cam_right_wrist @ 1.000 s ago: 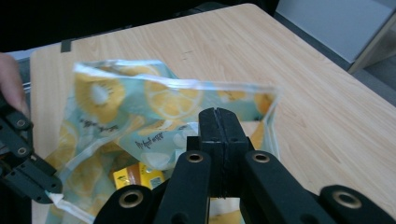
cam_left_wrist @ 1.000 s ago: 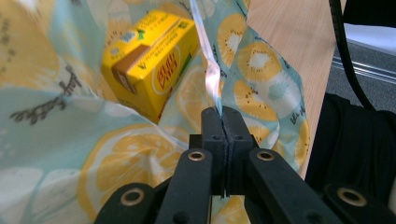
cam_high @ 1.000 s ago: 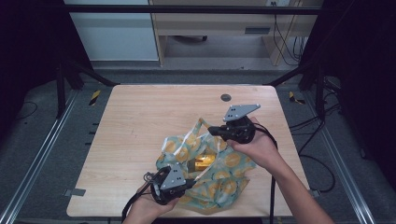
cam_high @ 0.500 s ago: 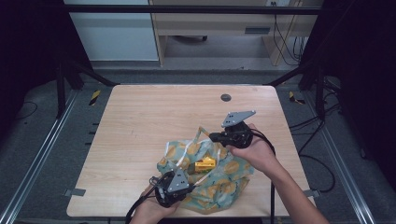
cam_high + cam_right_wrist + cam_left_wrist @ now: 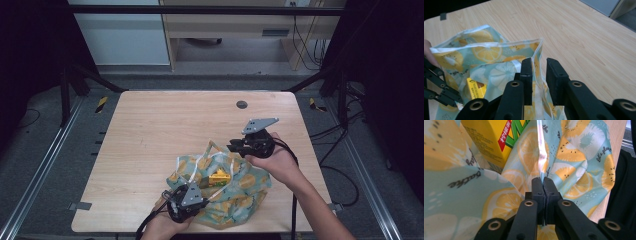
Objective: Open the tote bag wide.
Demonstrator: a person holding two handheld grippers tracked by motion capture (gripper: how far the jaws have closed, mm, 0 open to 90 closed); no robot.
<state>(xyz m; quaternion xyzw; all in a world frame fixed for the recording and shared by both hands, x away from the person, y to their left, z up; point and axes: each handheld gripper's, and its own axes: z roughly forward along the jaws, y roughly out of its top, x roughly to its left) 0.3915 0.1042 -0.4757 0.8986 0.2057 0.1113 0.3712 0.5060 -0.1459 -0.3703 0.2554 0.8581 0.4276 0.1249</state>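
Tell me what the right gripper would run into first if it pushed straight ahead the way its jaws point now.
The right gripper has just been opening its jaws, and the rim of the fruit-print bag stands between and just ahead of them, so it would likely meet that rim first. Beyond it lies bare table; depth is hard to judge.

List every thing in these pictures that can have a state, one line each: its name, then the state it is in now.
bag: slumped on the table, mouth open.
yellow carton: inside the bag, showing through its mouth.
left gripper: jaws shut on the bag's edge.
right gripper: jaws have just been opening; the bag's edge lies in the gap, unpressed.
table: bears the bag.
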